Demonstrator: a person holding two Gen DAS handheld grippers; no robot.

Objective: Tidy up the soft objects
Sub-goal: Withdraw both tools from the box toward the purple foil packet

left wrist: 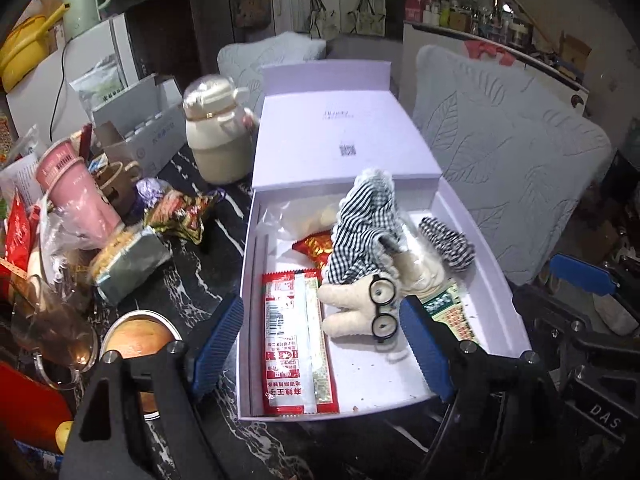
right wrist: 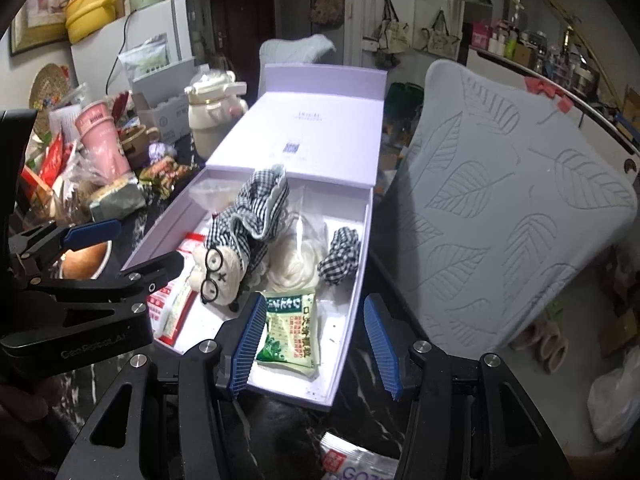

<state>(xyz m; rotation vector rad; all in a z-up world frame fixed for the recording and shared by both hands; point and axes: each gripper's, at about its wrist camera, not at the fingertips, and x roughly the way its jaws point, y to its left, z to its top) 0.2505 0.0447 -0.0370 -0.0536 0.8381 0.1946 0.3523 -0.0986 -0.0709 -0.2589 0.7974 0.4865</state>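
Markings: "DAS" is read on the right gripper body; "GeoRobotAI" appears, not sharply, on the left gripper's side in the right wrist view.
White box: plush toy with round glasses and checked clothing is laid inside, beside a red sachet, a green sachet and a checked pouch.
Left gripper: jaws are held apart; nothing is gripped.
Right gripper: jaws are held apart above the box's near end; nothing is gripped.
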